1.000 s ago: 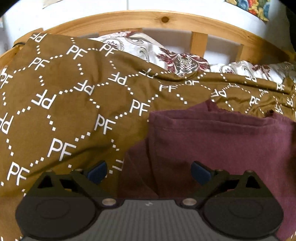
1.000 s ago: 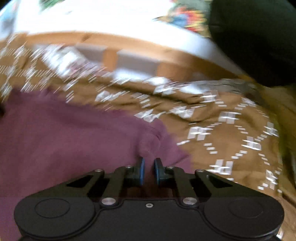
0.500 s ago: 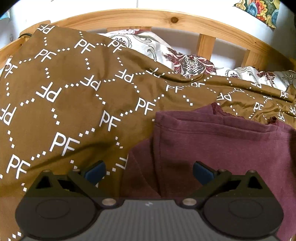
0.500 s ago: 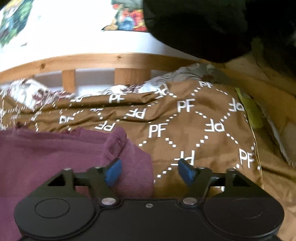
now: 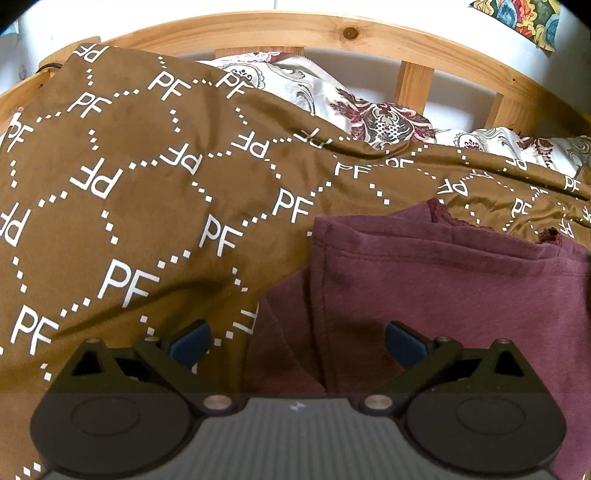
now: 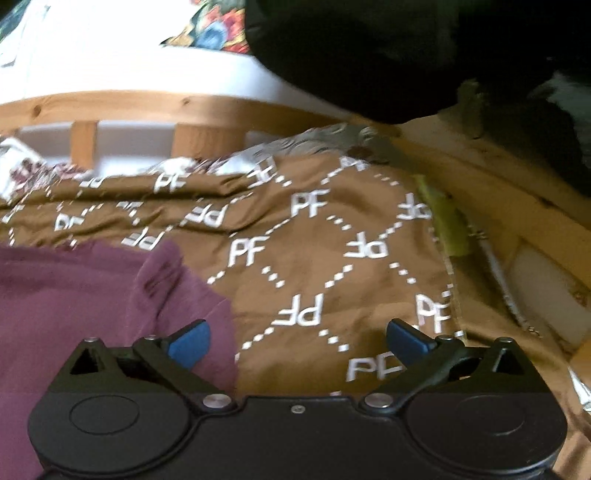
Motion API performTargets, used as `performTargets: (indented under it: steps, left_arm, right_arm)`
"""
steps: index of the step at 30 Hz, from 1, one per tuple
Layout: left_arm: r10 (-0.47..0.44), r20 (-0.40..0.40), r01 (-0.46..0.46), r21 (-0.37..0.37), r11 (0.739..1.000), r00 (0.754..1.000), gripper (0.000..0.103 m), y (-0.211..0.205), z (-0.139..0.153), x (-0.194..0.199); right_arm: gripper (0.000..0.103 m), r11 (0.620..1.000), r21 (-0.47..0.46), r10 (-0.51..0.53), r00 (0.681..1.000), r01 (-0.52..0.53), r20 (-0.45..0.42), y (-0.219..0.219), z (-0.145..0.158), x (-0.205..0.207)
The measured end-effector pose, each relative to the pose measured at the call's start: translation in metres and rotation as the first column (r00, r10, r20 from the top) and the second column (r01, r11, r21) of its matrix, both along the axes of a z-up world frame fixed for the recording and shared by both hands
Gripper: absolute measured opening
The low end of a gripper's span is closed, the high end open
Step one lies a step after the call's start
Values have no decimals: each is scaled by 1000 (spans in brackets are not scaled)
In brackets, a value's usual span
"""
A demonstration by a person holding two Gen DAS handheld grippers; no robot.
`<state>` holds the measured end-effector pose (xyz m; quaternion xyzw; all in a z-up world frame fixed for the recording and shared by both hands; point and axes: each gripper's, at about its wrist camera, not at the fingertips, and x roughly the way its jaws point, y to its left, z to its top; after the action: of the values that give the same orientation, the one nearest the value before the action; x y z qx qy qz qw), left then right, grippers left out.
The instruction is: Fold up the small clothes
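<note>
A maroon garment (image 5: pixel 436 291) lies folded on a brown bedspread printed with "PF" (image 5: pixel 122 206). My left gripper (image 5: pixel 297 341) hangs open over the garment's left edge, holding nothing. In the right wrist view the same garment (image 6: pixel 85 295) fills the lower left, its right edge bunched. My right gripper (image 6: pixel 297 339) is off that edge, over the bedspread (image 6: pixel 325 266); its jaws are opening wide and no cloth is between them. Its left fingertip (image 6: pixel 190 339) stands above the garment's corner.
A curved wooden headboard (image 5: pixel 295 27) with slats runs along the back, and patterned pillows (image 5: pixel 384 118) lean against it. On the right the wooden bed frame (image 6: pixel 491 192) borders the spread, with a dark cloth mass (image 6: pixel 406 55) above it.
My right gripper has let go of the garment's right edge, opened from shut to wide and drifted right over the bedspread. The left gripper has stayed put and open.
</note>
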<state>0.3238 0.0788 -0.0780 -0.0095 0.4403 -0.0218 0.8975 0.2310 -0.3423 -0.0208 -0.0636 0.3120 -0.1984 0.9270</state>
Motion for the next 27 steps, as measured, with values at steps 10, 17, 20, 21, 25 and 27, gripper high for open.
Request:
performTargets:
  steps: [10,17,20,21,25,27]
  left_arm:
    - [9,-6,-9,-7,1000,1000,102,1,-1,0]
    - [5,-7,-5,-6,1000,1000,102,0,-3,0]
    - [5,-4,-5,-14,1000,1000,102,1,-1,-1]
    - [5,-3,-5,-21,1000,1000,102,2,0,-3]
    - [-29,-12,28,-66,997,999,102,6,5,-13]
    - [-56,-32,52,-94,994,998,102,6,5,-16]
  right_arm:
    - [102,990,27,134,989,-136,68,18,9,-5]
    - [102,970,48,243,968,-240,-61,33,-8,5]
    - [102,984,12,178,979,-178,-95,28,-13,8]
    - [102,989,3,145,985,-145,-95,24,-13,9]
    - [102,997,45,67,996,-64,-51,8,-9,5]
    - [102,994,82,73,997,-70,-24,3,-5,0]
